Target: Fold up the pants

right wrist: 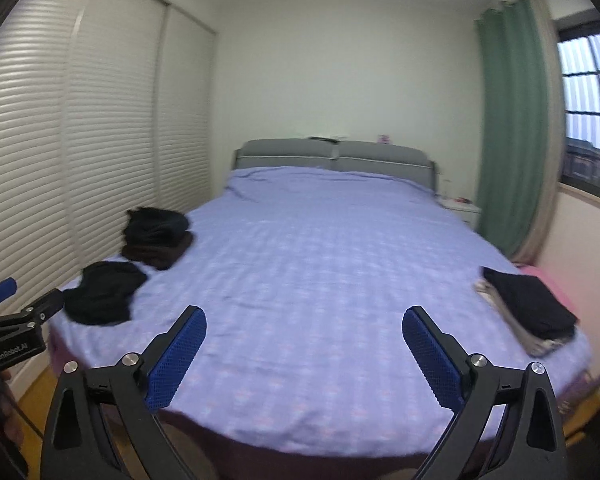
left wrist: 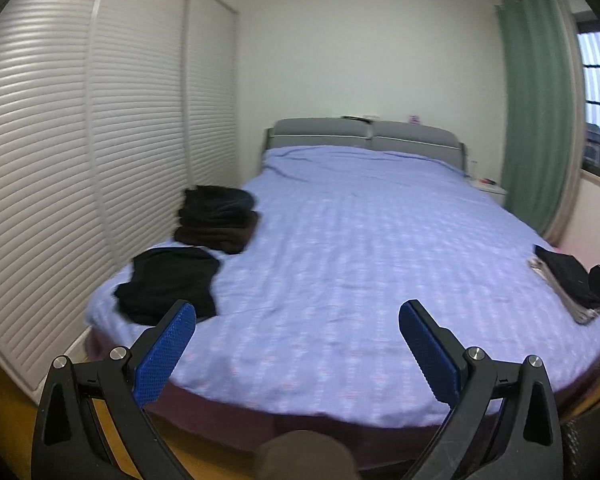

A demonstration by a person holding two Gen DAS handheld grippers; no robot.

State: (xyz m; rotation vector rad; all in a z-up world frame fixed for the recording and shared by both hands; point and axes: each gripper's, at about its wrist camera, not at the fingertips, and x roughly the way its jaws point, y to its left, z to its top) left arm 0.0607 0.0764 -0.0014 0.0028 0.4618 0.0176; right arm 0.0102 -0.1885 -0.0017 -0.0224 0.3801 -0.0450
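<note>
The bed fills the middle of both views, covered by a lilac checked sheet, its grey headboard against the far wall. White louvred wardrobe doors run down the left of the frame, and a green curtain hangs at the upper right beside a dark-framed window.

On the left side of the bed sits a heap of dark clothes, black on top and brown beneath. Just in front of it, near the bed's lower-left corner, lie the loose black pants, rumpled and unfolded. Over at the right edge of the frame, a folded black garment rests on top of a pale striped one, close to the mattress edge.

At the bottom of the left wrist view, the left hand-held gripper hangs off the foot of the bed with its blue fingers spread wide and nothing between them. The right hand-held gripper is likewise spread apart and empty, held over the foot of the bed. Both are well apart from the pants.
</note>
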